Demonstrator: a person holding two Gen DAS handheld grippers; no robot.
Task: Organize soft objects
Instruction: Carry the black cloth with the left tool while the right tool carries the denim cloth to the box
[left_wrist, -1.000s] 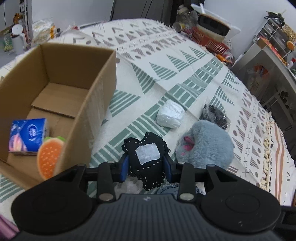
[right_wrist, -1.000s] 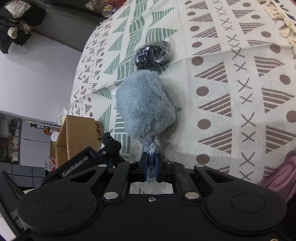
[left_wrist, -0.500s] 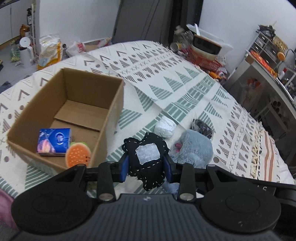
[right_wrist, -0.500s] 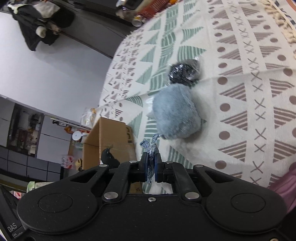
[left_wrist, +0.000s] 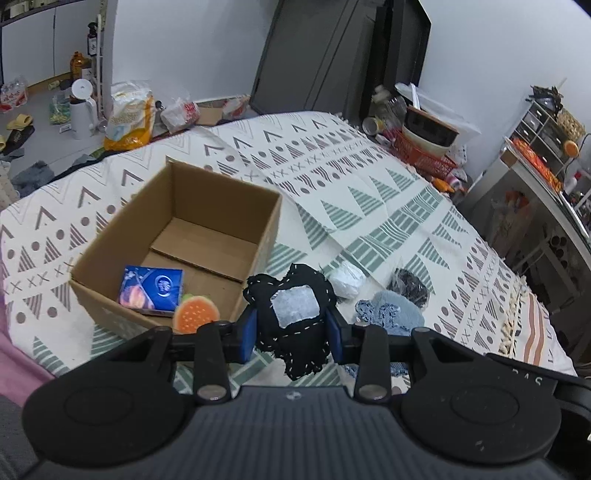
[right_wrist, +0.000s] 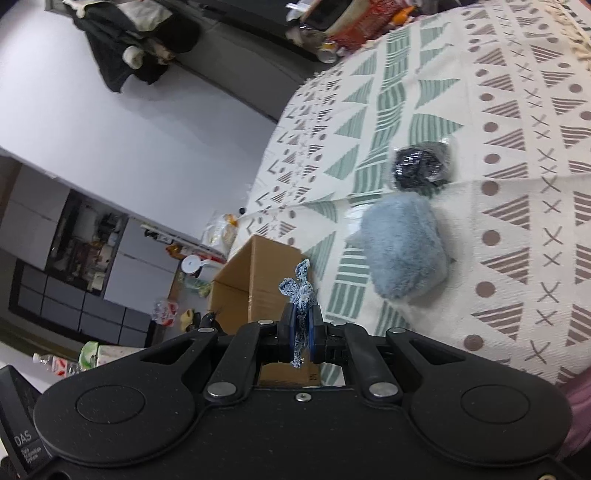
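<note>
- Left wrist view: we see our left gripper (left_wrist: 291, 334) with its blue pads (left_wrist: 248, 334) closed partway onto a black stitched plush (left_wrist: 293, 317) with a pale patch on its front; the plush fills the gap between the pads and hangs a little below them
- At 10 o'clock from that gripper the cardboard box (left_wrist: 110, 240) stands open on the patterned bedspread (left_wrist: 369, 206), and its near right corner sits just beyond the plush
- Inside the box, at its near end, a blue tissue pack (left_wrist: 151, 290) lies flat with an orange burger-shaped toy (left_wrist: 195, 317) touching it at 4 o'clock
- At 1 o'clock from the plush a small white bundle (left_wrist: 347, 282) rests on the bedspread; further toward 2 o'clock lies a black item in clear wrap (left_wrist: 410, 288)
- At 3 o'clock a grey-blue furry toy (left_wrist: 400, 314) lies on the bedspread, with a blue knitted piece (left_wrist: 373, 314) showing in front of it
- Right wrist view: we see our right gripper (right_wrist: 302, 334) pinched nearly shut on the blue knitted piece (right_wrist: 300, 291), which sticks up above the pads and trails a bit below
- The grey-blue furry toy (right_wrist: 402, 245) lies at 1 o'clock from this gripper, with the black item in clear wrap (right_wrist: 421, 166) just beyond it
- The cardboard box (right_wrist: 255, 280) stands at 11 o'clock, close behind the fingers
</note>
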